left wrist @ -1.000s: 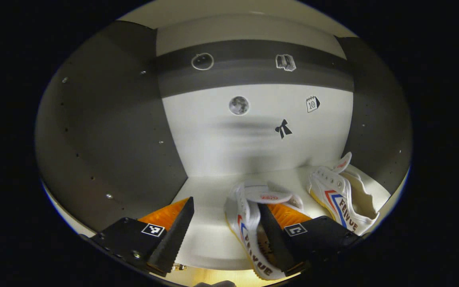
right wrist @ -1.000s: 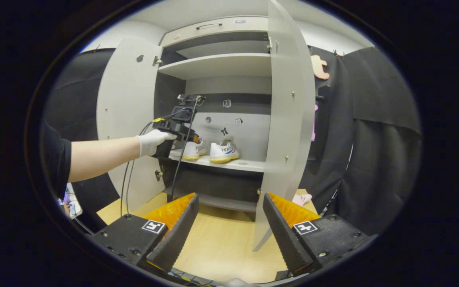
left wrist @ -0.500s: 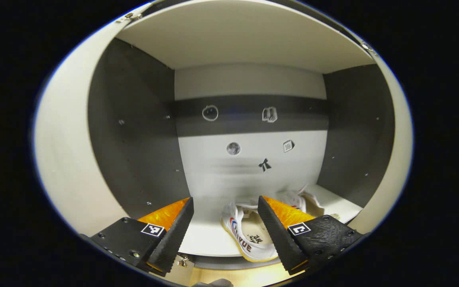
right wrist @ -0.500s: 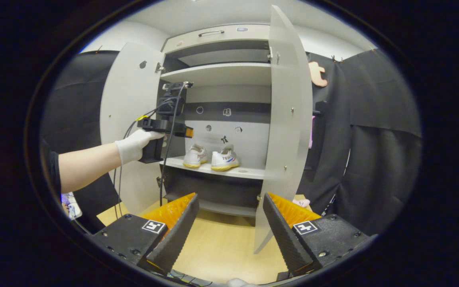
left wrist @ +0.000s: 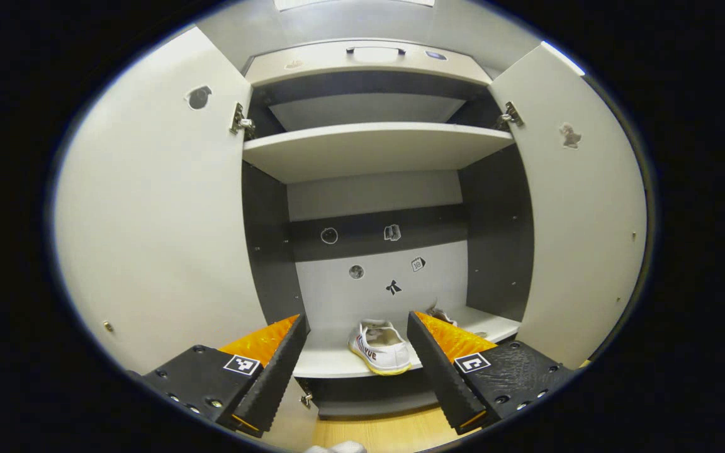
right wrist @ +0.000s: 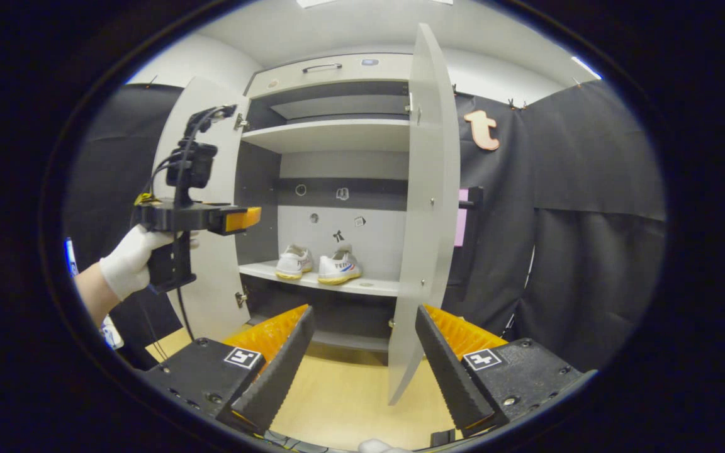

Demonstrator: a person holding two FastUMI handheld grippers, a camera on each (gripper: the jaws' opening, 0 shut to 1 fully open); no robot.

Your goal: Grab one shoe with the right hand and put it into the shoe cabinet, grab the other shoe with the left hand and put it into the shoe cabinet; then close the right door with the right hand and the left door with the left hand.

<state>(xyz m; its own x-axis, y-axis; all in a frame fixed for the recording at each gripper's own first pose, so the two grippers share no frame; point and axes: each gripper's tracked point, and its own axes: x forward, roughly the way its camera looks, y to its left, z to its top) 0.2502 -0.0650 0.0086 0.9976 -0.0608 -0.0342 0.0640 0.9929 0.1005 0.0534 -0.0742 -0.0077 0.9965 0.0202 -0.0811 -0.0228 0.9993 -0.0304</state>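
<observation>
Two white shoes [right wrist: 318, 267] sit side by side on the cabinet shelf [right wrist: 369, 287]; both grippers' fingers apart.

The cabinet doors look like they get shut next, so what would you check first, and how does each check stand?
1. Both shoes on the shelf: ok.
2. Right claw open and empty: ok.
3. Left claw open, outside the cabinet: ok.
4. Right door wide open, its edge facing the right claw: ok.
5. Left door wide open: ok.
6. Shoes clear of the doors' swing: cannot tell.
</observation>
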